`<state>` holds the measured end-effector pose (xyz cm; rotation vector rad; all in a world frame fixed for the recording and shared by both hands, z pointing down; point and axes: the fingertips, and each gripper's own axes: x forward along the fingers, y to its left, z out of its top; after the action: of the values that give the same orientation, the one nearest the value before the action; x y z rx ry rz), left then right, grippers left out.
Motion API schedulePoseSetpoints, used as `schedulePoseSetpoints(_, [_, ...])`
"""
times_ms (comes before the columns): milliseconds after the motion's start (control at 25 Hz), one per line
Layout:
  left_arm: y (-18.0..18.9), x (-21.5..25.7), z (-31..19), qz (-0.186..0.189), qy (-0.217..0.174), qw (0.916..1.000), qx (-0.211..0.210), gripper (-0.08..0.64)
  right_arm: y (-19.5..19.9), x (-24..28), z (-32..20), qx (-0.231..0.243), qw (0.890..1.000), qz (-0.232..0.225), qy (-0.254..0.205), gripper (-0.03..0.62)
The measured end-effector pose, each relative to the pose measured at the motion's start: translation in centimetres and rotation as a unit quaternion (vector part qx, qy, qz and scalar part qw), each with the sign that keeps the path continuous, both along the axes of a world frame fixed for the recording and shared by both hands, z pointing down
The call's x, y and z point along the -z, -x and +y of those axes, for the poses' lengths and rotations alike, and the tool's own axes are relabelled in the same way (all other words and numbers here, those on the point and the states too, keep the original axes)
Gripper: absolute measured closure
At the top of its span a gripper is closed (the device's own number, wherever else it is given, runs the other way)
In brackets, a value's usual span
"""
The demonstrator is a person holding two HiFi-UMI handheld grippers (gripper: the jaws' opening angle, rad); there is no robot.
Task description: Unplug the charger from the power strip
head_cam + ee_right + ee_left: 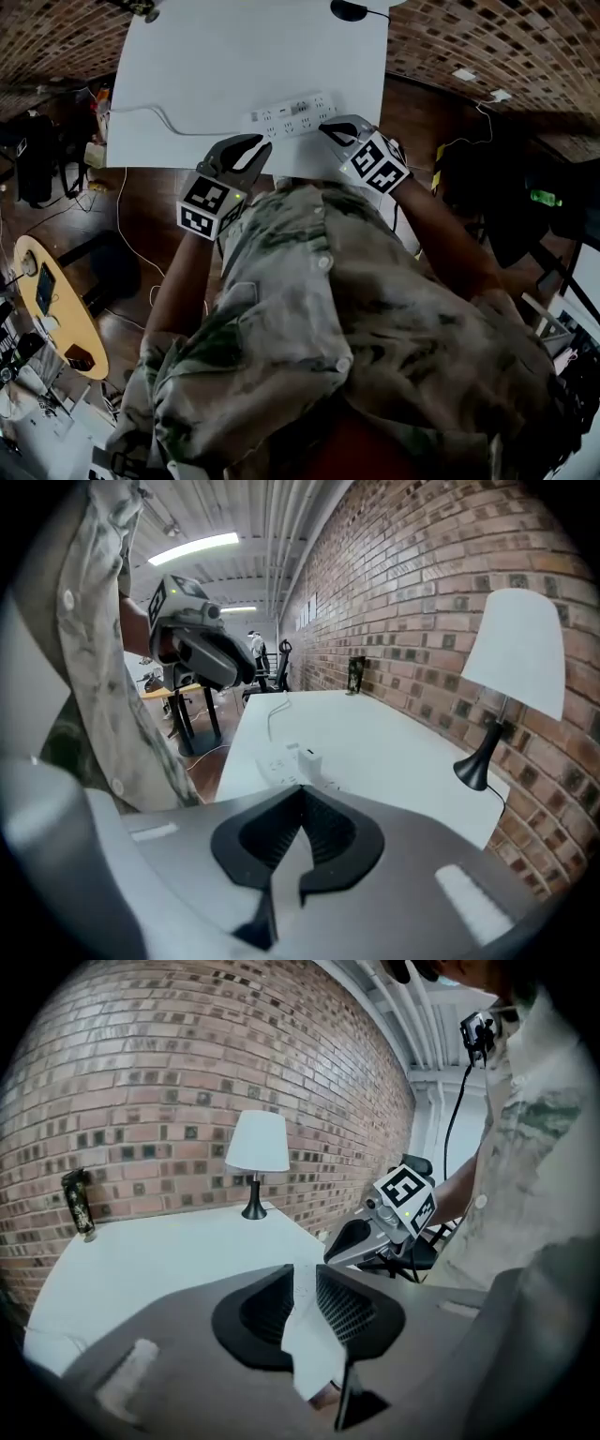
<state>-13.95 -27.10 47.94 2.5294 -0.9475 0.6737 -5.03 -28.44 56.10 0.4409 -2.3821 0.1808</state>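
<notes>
While I lean over the white table (187,75), my shirt (356,309) fills the lower half of the head view and hides the table's near edge between my two arms. The left gripper view has the same cloth down its right side. A brick wall (169,1072) runs along the table's far side.

From the head view, both tools are near the table's near edge, one on each side of the power strip (292,114). The left gripper (258,143) is just short of the strip's left end, and the right gripper (328,128) is at its right end. Whether either one touches the strip I cannot tell from there.

Only the right gripper view shows the charger (307,761) clearly. It is a white block standing up from the strip, plugged in, just beyond my right jaw tips. Those tips meet with nothing between them. In the left gripper view the jaws stand apart, and only bare tabletop shows through the gap (the strip lies outside that view).

A lamp (514,649) with a white shade stands at the far end by the wall. A white cord (131,108) runs from the strip towards the table's left edge. A small dark bottle (78,1202) stands against the bricks. A round wooden table (56,300) is on the floor to my left.
</notes>
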Motion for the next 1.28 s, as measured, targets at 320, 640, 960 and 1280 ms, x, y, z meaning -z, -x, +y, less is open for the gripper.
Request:
schedulePoseSetpoints(320, [-0.2, -4.9, -4.7, -0.034, 0.011, 0.9953, -0.090, 0.427, 2.5, -3.6, -2.7, -0.036, 0.998, 0.033, 0.027, 0.586])
schedulePoseSetpoints(640, [-3.2, -11.0, -6.4, -0.098, 0.016, 0.9754, -0.197, 0.399, 3.6, -6.3, -3.6, -0.049, 0.994, 0.087, 0.045, 0.586])
schedulePoseSetpoints(960, [-4.3, -13.7, -5.8, -0.111, 0.031, 0.9625, -0.246, 0.403, 3.4, -6.4, -3.6, -0.094, 0.988, 0.093, 0.081, 0.586])
schedulePoseSetpoints(1280, [-4.8, -13.5, -5.4, -0.104, 0.011, 0.9583, -0.266, 0.454, 3.0, -6.3, -3.4, -0.134, 0.982, 0.082, 0.106, 0.586])
